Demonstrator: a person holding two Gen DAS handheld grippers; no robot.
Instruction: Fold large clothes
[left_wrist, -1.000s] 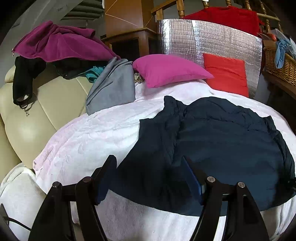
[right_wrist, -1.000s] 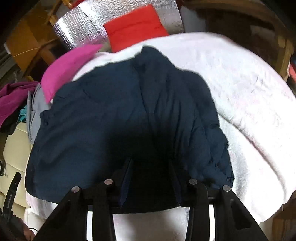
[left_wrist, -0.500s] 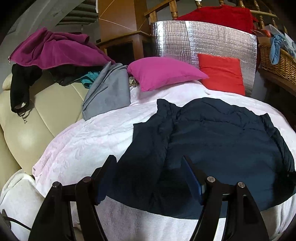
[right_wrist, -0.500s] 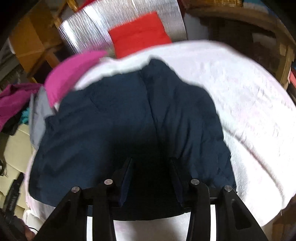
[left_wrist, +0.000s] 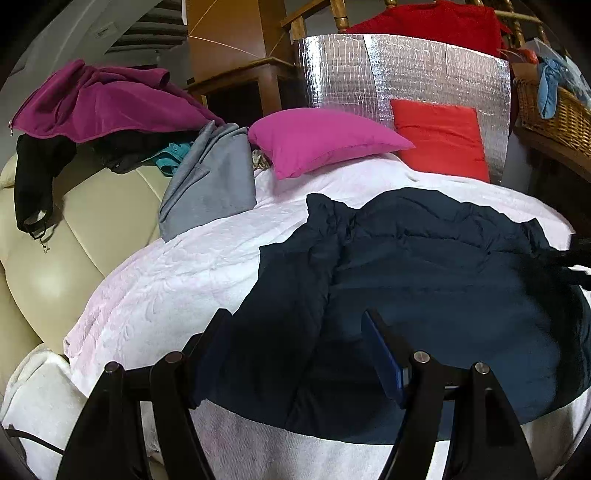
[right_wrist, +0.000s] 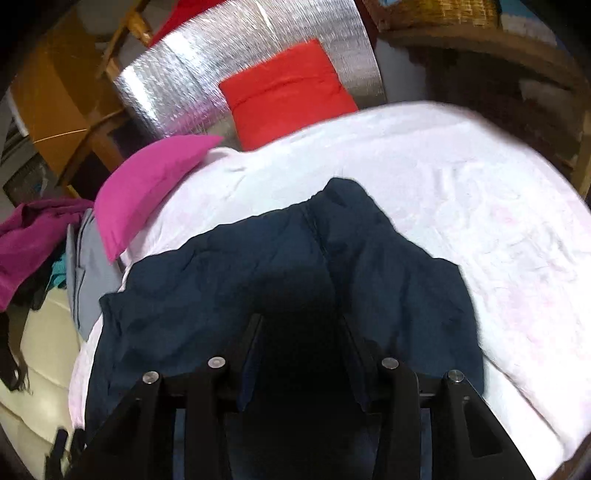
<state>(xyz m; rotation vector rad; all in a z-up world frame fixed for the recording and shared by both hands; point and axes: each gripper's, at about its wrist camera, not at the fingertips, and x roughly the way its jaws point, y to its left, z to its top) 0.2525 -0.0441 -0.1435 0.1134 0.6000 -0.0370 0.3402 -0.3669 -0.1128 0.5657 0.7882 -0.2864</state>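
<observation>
A dark navy quilted jacket lies spread on a white blanket; it also shows in the right wrist view. My left gripper is open and empty, hovering over the jacket's near left part. My right gripper is open and empty above the jacket's near middle, which lies in dark shadow. The right gripper's tip shows at the right edge of the left wrist view.
A magenta pillow and red cushion lie at the back before a silver foil panel. A grey garment and purple garment hang over a cream sofa on the left. A wicker basket stands far right.
Both grippers have drawn back and up a little from the jacket, so more of the bed shows. The jacket has not moved and both jaws stay open.
</observation>
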